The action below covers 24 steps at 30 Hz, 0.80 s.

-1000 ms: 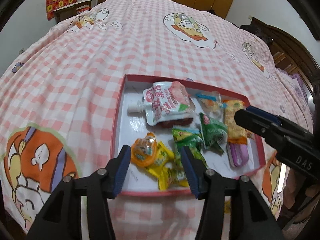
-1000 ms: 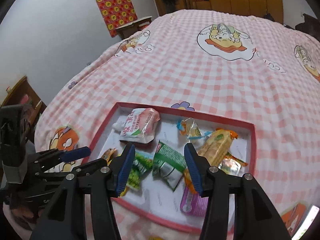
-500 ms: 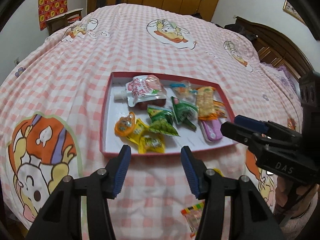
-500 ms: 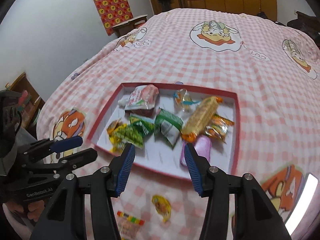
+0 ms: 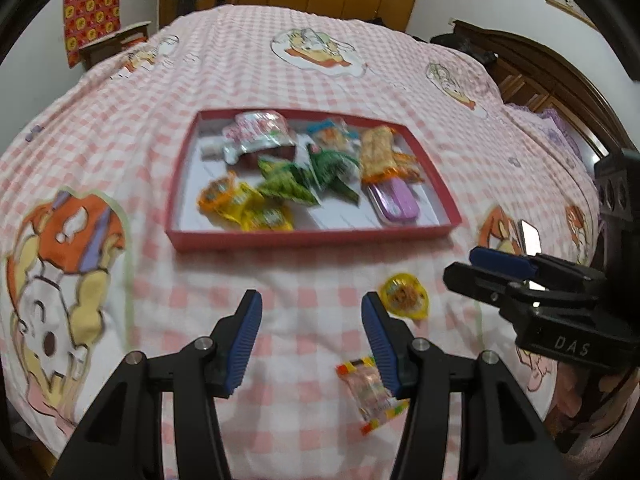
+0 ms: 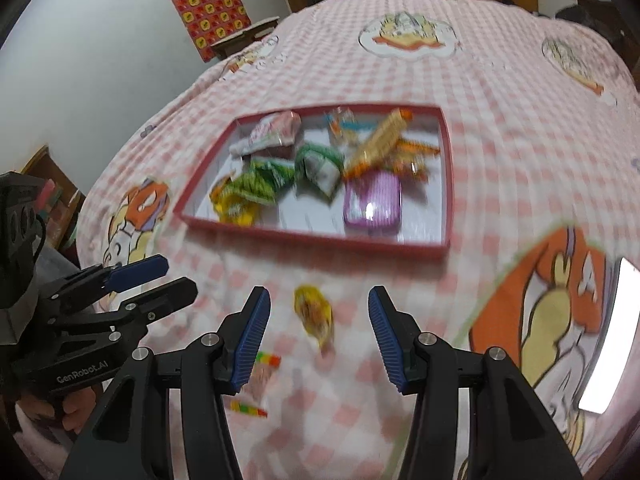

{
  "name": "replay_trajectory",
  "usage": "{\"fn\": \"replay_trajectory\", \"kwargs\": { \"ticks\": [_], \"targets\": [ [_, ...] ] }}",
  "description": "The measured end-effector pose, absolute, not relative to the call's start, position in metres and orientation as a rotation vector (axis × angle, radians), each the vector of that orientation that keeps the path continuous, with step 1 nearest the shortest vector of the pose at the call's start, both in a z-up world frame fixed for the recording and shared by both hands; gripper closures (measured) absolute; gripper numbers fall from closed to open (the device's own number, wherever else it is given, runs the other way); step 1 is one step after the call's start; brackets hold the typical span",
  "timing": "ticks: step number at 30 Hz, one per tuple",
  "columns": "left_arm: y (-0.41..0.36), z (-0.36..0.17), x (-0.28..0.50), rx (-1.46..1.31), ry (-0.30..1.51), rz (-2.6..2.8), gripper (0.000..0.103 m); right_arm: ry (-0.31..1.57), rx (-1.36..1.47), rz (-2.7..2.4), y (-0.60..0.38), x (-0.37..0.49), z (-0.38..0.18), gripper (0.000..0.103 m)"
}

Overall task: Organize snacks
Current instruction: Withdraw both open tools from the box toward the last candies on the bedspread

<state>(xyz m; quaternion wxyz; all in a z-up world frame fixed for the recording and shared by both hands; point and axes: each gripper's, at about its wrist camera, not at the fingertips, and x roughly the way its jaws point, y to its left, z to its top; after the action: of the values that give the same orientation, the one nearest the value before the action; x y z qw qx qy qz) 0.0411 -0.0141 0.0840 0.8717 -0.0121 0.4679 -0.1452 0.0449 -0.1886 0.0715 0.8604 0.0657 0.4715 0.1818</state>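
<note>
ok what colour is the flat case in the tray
Purple case, seen best in the right wrist view, inside the red tray.

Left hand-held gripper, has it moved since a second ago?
Yes. The left hand-held gripper has pulled back from the red tray; its fingers were over the tray's snacks, now over bedspread short of it.

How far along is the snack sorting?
Mostly done: most snacks already lie in the red tray. In hand: nothing; the left gripper and right gripper are both open and empty. Left: the yellow round snack and the clear candy packet, both on the bedspread outside the tray.
</note>
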Motion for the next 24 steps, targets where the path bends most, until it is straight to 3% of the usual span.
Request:
{"fn": "replay_trajectory", "kwargs": {
  "ticks": [24],
  "targets": [
    [-0.053, 0.033, -0.001, -0.008, 1.110, -0.412, 0.049, 1.010, 0.225, 0.301, -0.218, 0.006, 0.036, 0.050]
  ]
}}
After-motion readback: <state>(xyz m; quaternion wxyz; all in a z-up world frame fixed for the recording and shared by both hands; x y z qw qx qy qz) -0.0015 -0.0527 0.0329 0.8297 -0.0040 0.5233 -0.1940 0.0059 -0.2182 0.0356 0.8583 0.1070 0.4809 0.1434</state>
